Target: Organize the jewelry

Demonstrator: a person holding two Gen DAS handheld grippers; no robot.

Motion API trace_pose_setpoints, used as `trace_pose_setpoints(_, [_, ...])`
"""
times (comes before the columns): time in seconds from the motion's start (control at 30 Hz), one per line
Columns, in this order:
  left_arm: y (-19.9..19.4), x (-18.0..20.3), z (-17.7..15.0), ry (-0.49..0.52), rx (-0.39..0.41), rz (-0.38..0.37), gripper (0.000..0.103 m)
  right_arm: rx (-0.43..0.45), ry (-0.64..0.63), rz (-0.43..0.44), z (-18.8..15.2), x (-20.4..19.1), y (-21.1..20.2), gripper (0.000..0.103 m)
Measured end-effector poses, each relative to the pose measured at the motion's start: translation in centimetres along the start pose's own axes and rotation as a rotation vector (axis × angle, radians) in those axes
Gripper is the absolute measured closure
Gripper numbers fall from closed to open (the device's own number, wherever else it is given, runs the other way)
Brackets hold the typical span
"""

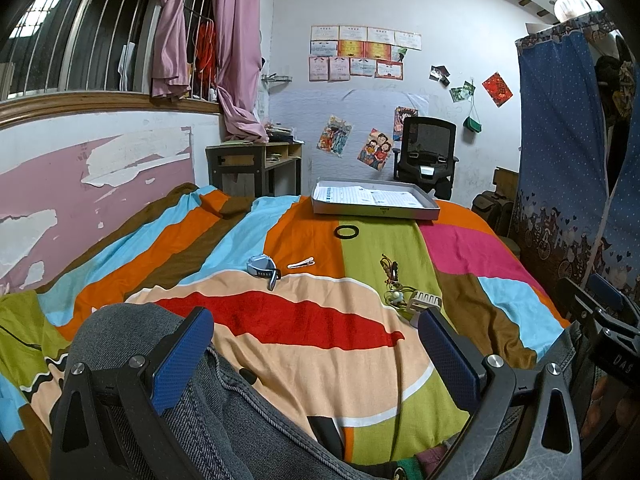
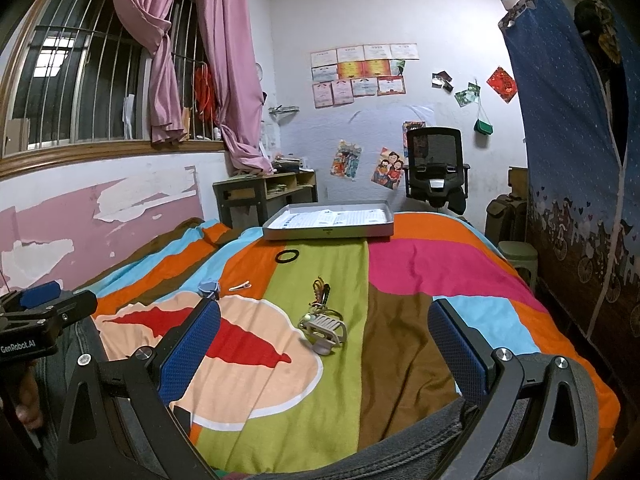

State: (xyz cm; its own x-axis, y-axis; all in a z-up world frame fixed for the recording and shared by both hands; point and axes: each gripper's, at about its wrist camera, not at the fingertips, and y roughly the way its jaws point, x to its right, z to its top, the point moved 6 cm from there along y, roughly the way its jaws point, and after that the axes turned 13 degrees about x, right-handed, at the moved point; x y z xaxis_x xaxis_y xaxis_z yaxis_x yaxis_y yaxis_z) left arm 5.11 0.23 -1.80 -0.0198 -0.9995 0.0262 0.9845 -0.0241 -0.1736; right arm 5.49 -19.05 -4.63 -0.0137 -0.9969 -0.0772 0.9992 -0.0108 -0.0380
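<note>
Both the left gripper (image 1: 316,344) and right gripper (image 2: 324,344) gape empty above the bedspread (image 2: 400,320), the tangled bracelets (image 2: 322,300) indistinct, "GenRobot.AI" legible, tray (image 2: 328,232) print unreadable.

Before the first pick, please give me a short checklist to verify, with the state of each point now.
1. Left gripper open and holding nothing: ok.
2. Right gripper open and holding nothing: ok.
3. Tray at the far end of the bed, open side up, room inside: ok; only papers lie in it.
4. Black ring, hair clip and watch each lie apart on the blanket, free to grasp: ok.
5. Claw clip free of the cord bracelets: not ok; they touch, perhaps tangled.
6. Path from the items to the tray is free: ok.
</note>
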Motion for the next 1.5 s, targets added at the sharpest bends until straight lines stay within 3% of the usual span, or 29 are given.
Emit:
trace_pose_setpoints(0.4, [1.9, -1.2, -0.7, -0.114, -0.08, -0.04, 0.0, -0.018, 0.098, 0.011, 0.8, 1.3, 1.3, 0.001])
trace_pose_setpoints(0.57, [4.2, -1.0, 0.1, -0.16, -0.102, -0.079, 0.0, -0.014, 0.108, 0.023, 1.9, 2.4, 4.2, 0.001])
trace_pose_setpoints(1.0, [13.4, 0.3, 2.5, -0.147, -0.156, -0.095, 0.0, 0.036, 0.036, 0.063, 5.2, 2.8, 13.5, 0.001])
trace_pose_setpoints(1.23, [19.0, 2.0, 1.6, -0.124, -0.256, -0.105, 0.0, -0.098, 0.032, 0.133, 2.8, 3.3, 19.7, 0.001])
trace_pose_setpoints(1.5, [24.1, 2.4, -1.4, -0.11, -0.422, -0.109, 0.0, -0.298, 0.061, 0.169, -3.9, 3.7, 23.6, 0.001])
